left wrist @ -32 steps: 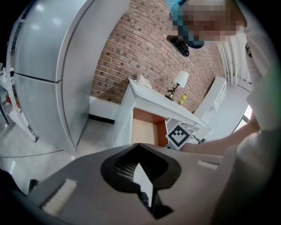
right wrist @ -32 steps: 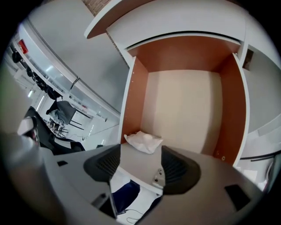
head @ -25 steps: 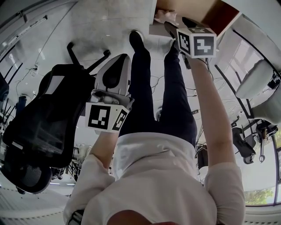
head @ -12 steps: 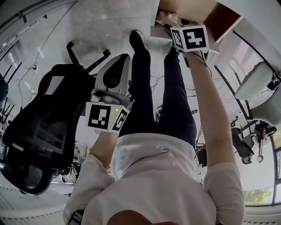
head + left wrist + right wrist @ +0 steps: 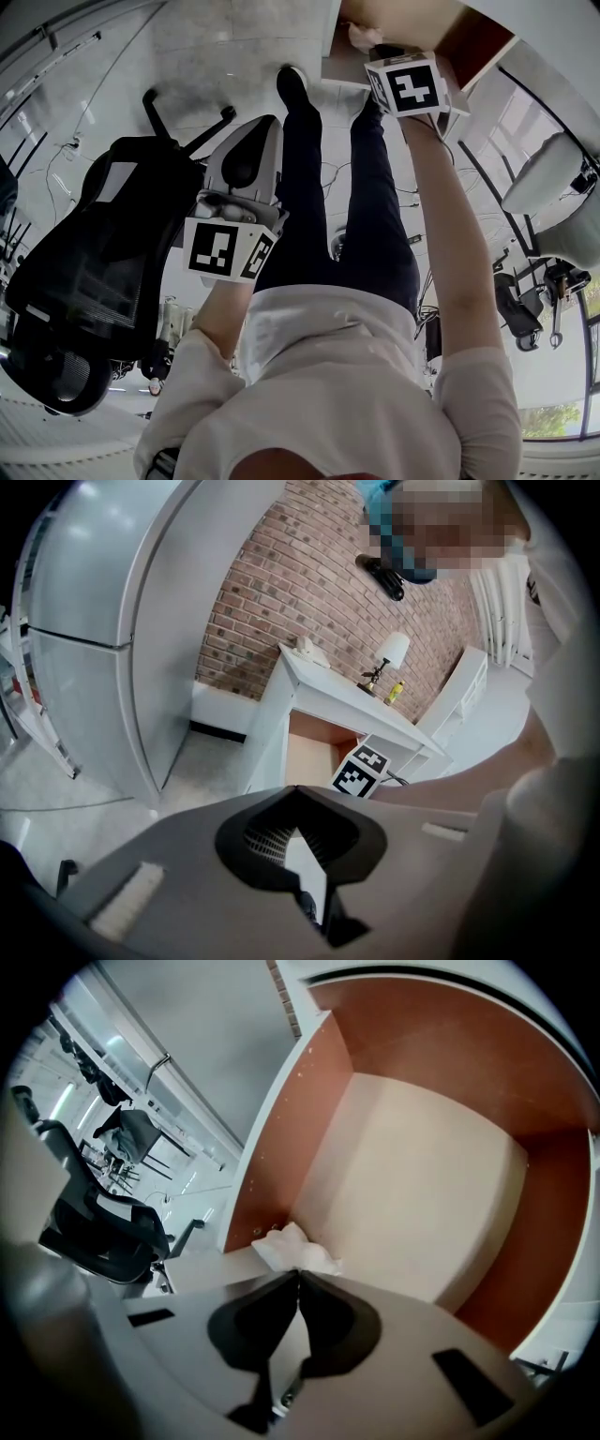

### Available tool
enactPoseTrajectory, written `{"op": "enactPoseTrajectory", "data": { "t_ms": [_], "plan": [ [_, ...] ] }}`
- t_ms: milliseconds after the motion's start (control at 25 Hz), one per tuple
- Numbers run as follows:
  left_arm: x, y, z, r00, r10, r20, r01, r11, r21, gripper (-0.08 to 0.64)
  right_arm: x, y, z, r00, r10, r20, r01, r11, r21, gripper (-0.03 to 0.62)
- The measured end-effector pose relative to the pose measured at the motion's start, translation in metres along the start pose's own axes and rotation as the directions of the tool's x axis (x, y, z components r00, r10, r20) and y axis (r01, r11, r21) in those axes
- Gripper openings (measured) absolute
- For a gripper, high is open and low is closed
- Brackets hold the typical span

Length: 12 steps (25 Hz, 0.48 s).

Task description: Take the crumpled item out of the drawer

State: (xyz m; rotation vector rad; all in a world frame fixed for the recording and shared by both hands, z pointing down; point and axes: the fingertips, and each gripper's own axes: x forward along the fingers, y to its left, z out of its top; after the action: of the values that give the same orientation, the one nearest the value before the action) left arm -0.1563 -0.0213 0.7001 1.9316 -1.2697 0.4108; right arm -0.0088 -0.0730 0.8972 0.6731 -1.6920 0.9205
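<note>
Crumpled item [image 5: 295,1249] at right jaws' tips

Left claw [image 5: 296,789] apparently shut, empty; white desk [image 5: 328,688] and brick wall [image 5: 300,592] beyond.

Shirt [image 5: 347,375]: white, short sleeves
Trousers [image 5: 375,234]: dark, long
Shoes [image 5: 291,84]: dark
Left gripper [image 5: 298,794]: smooth grey shell, ribbed pads inside the fingers [image 5: 187,855], white cube [image 5: 225,251] with black square markers
Right gripper [image 5: 300,1272]: same grey shell, small screw [image 5: 286,1396] low between the fingers, white marker cube [image 5: 410,86]
</note>
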Motion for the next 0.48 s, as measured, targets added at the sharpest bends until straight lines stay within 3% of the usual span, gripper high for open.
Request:
{"op": "enactPoseTrajectory", "data": {
  "t_ms": [480],
  "plan": [
    [0.002, -0.011, 0.005, 1.0, -0.012, 0.006, 0.012, 1.0, 0.025, 0.008, -0.026, 0.003, 0.003, 0.995, -0.007, 0.103, 0.004, 0.999, 0.035, 0.011]
  ]
}}
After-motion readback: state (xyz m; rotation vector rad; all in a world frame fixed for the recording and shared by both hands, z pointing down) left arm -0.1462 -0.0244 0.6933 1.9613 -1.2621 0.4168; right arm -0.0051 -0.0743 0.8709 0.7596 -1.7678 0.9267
